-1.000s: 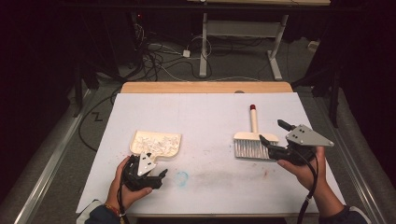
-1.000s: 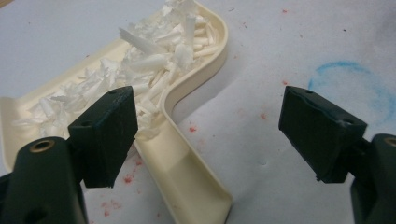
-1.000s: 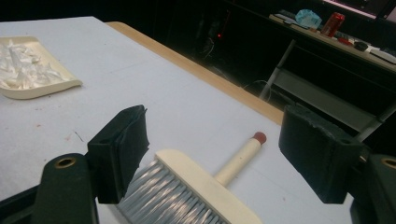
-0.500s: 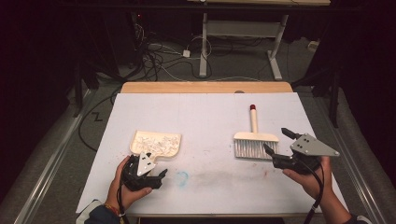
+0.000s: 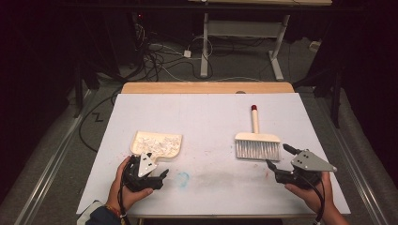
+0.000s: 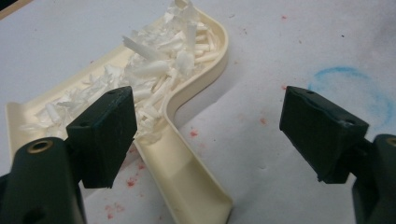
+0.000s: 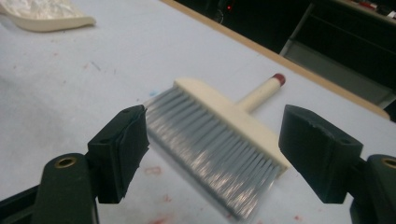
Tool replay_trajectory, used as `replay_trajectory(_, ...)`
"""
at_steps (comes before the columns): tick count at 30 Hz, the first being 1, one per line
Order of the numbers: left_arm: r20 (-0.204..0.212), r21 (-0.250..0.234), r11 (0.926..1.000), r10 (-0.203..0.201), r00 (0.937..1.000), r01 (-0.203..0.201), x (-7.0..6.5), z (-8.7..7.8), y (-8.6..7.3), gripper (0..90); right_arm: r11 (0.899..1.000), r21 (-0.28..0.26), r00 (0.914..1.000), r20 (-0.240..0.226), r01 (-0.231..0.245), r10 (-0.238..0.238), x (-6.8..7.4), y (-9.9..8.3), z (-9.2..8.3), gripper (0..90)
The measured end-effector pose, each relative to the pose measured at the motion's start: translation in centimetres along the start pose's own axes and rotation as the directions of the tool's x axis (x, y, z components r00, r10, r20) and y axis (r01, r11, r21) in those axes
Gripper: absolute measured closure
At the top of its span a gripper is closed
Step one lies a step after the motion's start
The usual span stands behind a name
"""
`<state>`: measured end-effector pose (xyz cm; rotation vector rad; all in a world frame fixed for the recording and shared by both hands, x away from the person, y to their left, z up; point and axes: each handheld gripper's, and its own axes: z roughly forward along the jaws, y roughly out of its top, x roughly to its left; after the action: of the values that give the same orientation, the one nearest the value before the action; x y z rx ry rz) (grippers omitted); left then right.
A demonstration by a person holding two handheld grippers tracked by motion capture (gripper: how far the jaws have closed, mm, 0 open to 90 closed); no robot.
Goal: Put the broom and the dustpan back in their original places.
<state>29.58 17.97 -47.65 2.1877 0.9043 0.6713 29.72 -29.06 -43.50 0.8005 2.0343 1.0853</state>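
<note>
High view: a white table (image 5: 206, 117) bearing 2 tools, with 1 hand-held gripper at each near corner. The left gripper (image 5: 157, 176) is gripped from below by the person's left hand (image 5: 126, 187), forearm entering at the bottom edge, wrist low near the table's front edge; its jaws point rightward and slightly away from the person, standing apart with nothing between them. Just beyond it lies the cream dustpan (image 5: 157, 144), its tray heaped with white shreds (image 5: 162, 143). In the left gripper view the dustpan (image 6: 187, 154) lies flat, its handle running toward the camera between the 2 spread black jaws, nearer the left jaw, touched by neither; the white shreds (image 6: 159, 74) fill the tray. A blue chalk-like ring (image 6: 350, 88) marks the surface beside the right jaw. The right gripper (image 5: 277, 157), held by the right hand (image 5: 309, 190) near the right front corner, points leftward and away, toward the brush (image 5: 257, 143), whose bristles face the person and whose red-tipped handle points away. In the right gripper view the brush (image 7: 224, 126) lies flat beyond the wide-open jaws, apart from both; the bristles are blurred there.
</note>
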Motion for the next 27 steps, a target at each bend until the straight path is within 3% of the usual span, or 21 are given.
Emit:
replay_trajectory(4, -0.002, -0.001, 1.0000, 0.007, 1.0000, -0.007, 0.0, 0.0, 0.0, 18.4, 0.999, 0.024, 0.9995, -0.017, 0.028, -0.028, 0.7, -1.6, 0.3, 24.6)
replay_trajectory(6, -0.002, 0.001, 1.0000, 0.006, 1.0000, -0.006, 0.0, 0.1, 0.0, 18.4, 0.999, 0.010, 0.9989, -0.014, 0.045, -0.044, 1.1, -2.0, 0.2, 25.3)
replay_trajectory(10, -0.006, 0.006, 1.0000, 0.008, 1.0000, -0.008, -0.2, 0.1, 0.0, 18.4, 0.998, 0.001, 0.9979, -0.029, 0.058, -0.058, 1.4, -1.9, 0.3, 24.9)
replay_trajectory(11, -0.011, -0.003, 0.9997, 0.024, 0.9997, -0.024, -0.2, 0.1, 0.1, 18.4, 0.999, 0.000, 0.9981, -0.030, 0.053, -0.053, 1.4, -1.9, 0.2, 24.9)
replay_trajectory(16, -0.013, -0.010, 0.9991, 0.042, 0.9990, -0.042, -0.4, -0.1, 0.0, 18.4, 0.999, 0.005, 0.9988, -0.016, 0.046, -0.046, 1.3, -1.8, 0.1, 24.8)
replay_trajectory(27, -0.017, -0.015, 0.9994, 0.032, 0.9993, -0.032, -0.3, -0.2, 0.0, 18.1, 0.999, -0.004, 0.9987, -0.001, 0.050, -0.050, 1.5, -1.3, -0.3, 24.6)
